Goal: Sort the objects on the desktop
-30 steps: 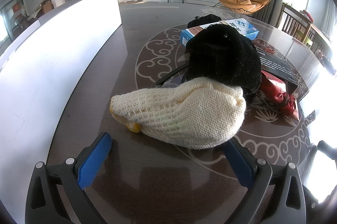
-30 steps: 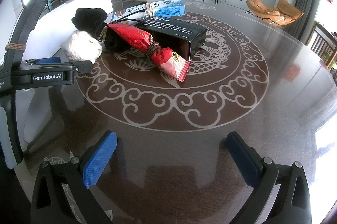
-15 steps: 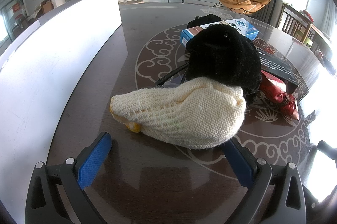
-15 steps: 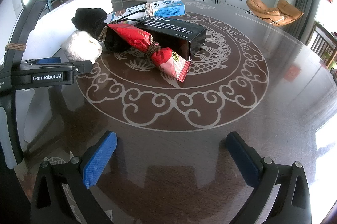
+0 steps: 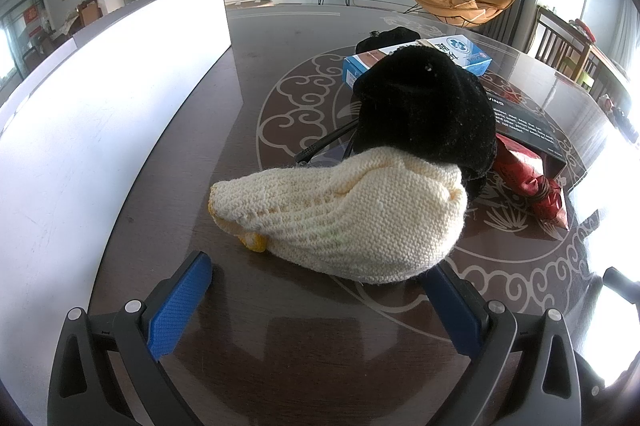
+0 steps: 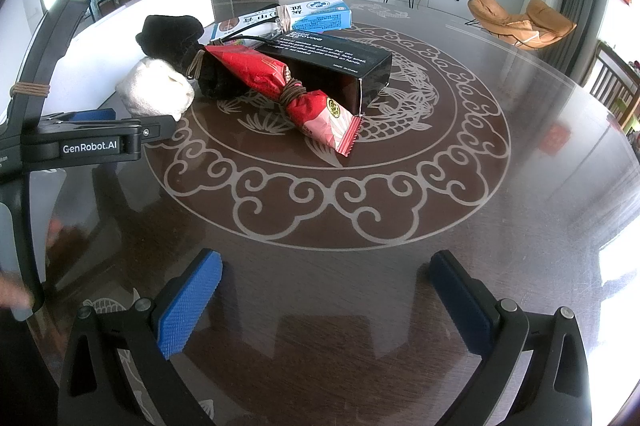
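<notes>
A cream knitted hat (image 5: pixel 352 214) lies on the dark table with a black fuzzy hat (image 5: pixel 424 109) leaning on it. Behind them are a blue and white box (image 5: pixel 460 53), a black box (image 6: pixel 332 65) and a red snack packet (image 6: pixel 296 97) bound with rubber bands. My left gripper (image 5: pixel 320 302) is open and empty, just short of the cream hat, its right finger close to the hat's edge. My right gripper (image 6: pixel 324 298) is open and empty over bare table, well in front of the pile. The left gripper's body (image 6: pixel 80 141) shows in the right wrist view.
A long white panel (image 5: pixel 100 97) runs along the table's left side. The table top (image 6: pixel 400 193) has a round scroll pattern and a glossy surface. Chairs stand beyond the far right edge.
</notes>
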